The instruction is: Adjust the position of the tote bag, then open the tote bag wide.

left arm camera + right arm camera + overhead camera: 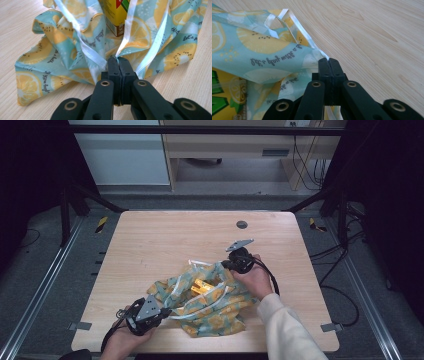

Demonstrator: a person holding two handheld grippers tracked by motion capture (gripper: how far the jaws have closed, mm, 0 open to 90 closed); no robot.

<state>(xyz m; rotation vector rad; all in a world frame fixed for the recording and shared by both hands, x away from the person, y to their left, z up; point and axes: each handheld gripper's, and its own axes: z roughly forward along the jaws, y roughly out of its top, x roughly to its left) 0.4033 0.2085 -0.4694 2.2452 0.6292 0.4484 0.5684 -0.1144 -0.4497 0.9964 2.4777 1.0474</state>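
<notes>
both grippers, left gripper and right gripper, are clamped on the cloth bag at opposite edges. a yellow carton sits inside the bag. this looks like the opening step; next probably calls for pulling the edges apart.

Both tools are black, with brass-ringed screw holes, grey three-cornered top plates and black trailing cables; right sleeve cream-white

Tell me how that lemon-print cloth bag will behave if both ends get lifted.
The cloth bag lies crumpled in soft folds, so it will probably sag and drape, not hold shape. The yellow carton inside may slide or tip as the cloth shifts. Its white ribbon edge looks smooth, so possibly slippery.
</notes>
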